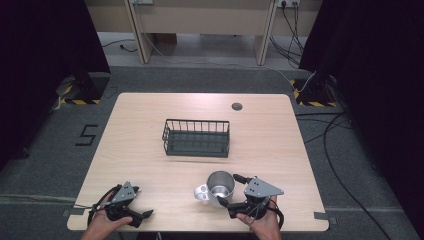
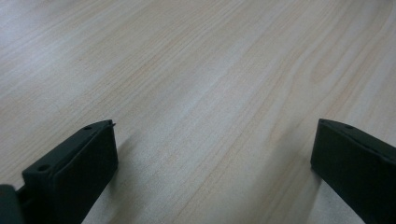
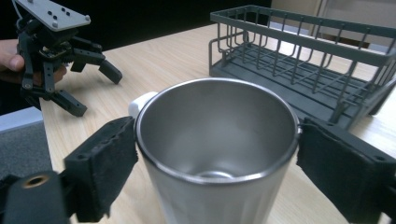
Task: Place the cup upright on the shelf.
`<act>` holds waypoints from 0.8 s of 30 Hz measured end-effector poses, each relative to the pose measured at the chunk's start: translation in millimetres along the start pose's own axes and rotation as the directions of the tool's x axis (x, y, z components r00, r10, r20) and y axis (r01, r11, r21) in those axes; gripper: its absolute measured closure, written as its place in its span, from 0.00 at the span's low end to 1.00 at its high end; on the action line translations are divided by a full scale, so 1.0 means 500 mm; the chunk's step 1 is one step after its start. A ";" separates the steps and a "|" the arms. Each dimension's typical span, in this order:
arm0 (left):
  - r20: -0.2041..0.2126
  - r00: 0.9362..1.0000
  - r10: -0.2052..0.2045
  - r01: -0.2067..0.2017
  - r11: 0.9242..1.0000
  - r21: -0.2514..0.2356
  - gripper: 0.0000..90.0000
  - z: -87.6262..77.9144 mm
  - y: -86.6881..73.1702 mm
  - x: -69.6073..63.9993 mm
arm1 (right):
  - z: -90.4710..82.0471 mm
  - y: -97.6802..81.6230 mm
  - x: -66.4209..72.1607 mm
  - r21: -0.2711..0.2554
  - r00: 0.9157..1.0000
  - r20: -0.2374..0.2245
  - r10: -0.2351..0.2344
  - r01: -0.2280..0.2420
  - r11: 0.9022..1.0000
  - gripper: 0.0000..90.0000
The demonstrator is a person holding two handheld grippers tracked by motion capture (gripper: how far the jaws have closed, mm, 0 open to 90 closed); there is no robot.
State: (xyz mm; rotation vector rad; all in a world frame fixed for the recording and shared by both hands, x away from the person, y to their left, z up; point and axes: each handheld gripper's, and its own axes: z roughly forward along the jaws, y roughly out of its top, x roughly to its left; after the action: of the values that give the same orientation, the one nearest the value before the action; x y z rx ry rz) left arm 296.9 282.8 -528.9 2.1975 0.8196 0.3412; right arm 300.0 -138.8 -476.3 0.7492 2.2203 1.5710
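A light wooden table [image 1: 150,145] stands on grey carpet [image 1: 45,165]; black curtains [image 1: 45,35] flank both sides, cables [image 1: 345,150] trailing rightward.

On the worktop [image 1: 150,145] the wire basket [image 1: 196,137] sits at the middle. The mug [image 1: 219,187] stands upright nearer the person, before the basket and slightly to its right, between the jaws of the right tool [image 1: 229,190]. The left tool [image 1: 142,216] rests at the near left corner, well apart from the mug, with bare worktop between its jaws.
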 end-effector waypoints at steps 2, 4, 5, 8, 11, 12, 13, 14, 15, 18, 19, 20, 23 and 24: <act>0.000 1.000 0.000 0.000 1.000 0.000 0.00 0.000 0.000 0.000 | 0.009 0.000 -0.004 -0.006 1.000 -0.013 0.002 -0.002 1.000 0.10; 0.000 1.000 0.000 0.000 1.000 0.000 0.00 0.000 0.000 0.000 | 0.017 0.000 -0.007 -0.010 1.000 -0.025 0.007 -0.008 1.000 0.08; 0.000 1.000 0.000 0.000 1.000 0.000 0.00 0.000 0.000 0.000 | 0.017 0.000 -0.007 -0.010 1.000 -0.025 0.007 -0.008 1.000 0.08; 0.000 1.000 0.000 0.000 1.000 0.000 0.00 0.000 0.000 0.000 | 0.031 0.003 -0.008 -0.011 0.999 -0.034 0.000 -0.001 1.000 0.06; 0.000 1.000 0.000 0.000 1.000 0.000 0.00 0.000 0.000 0.000 | 0.038 0.006 -0.011 -0.009 0.999 -0.041 -0.008 0.008 1.000 0.06; 0.000 1.000 0.000 0.000 1.000 0.000 0.00 0.000 0.000 0.000 | 0.038 0.006 -0.011 -0.009 0.999 -0.041 -0.008 0.008 1.000 0.06; 0.000 1.000 0.000 0.000 1.000 0.000 0.00 0.000 0.000 0.000 | 0.042 0.006 -0.014 -0.008 0.998 -0.055 -0.004 0.004 1.000 0.05; 0.000 1.000 0.000 0.000 1.000 0.000 0.00 0.000 0.000 0.000 | 0.043 0.006 -0.016 -0.009 0.998 -0.062 0.001 -0.001 1.000 0.05; 0.000 1.000 0.000 0.000 1.000 0.000 0.00 0.000 0.000 0.000 | 0.043 0.006 -0.016 -0.009 0.998 -0.062 0.001 -0.001 1.000 0.05; 0.000 1.000 0.001 -0.001 1.000 0.001 0.00 0.000 0.000 0.000 | 0.052 0.007 -0.020 -0.015 0.997 -0.083 0.002 -0.003 1.000 0.05; 0.000 1.000 0.001 -0.001 1.000 0.001 0.00 0.000 0.000 0.000 | 0.052 0.007 -0.020 -0.015 0.997 -0.083 0.002 -0.003 1.000 0.05; 0.000 1.000 0.001 -0.001 1.000 0.001 0.00 0.000 0.000 0.000 | 0.057 0.006 -0.021 -0.018 0.996 -0.093 0.005 -0.007 1.000 0.05; 0.000 1.000 0.001 -0.001 1.000 0.001 0.00 0.000 0.000 0.000 | 0.063 0.007 -0.020 -0.020 0.995 -0.097 0.013 -0.015 1.000 0.05; 0.000 1.000 0.001 -0.001 1.000 0.001 0.00 0.000 0.000 0.000 | 0.063 0.007 -0.020 -0.020 0.995 -0.097 0.013 -0.015 1.000 0.05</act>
State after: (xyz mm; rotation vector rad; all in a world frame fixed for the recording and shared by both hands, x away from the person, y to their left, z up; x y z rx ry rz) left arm 296.9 282.9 -528.9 2.1985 0.8191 0.3413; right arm 325.6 -119.3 -484.4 0.6982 2.2669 1.6678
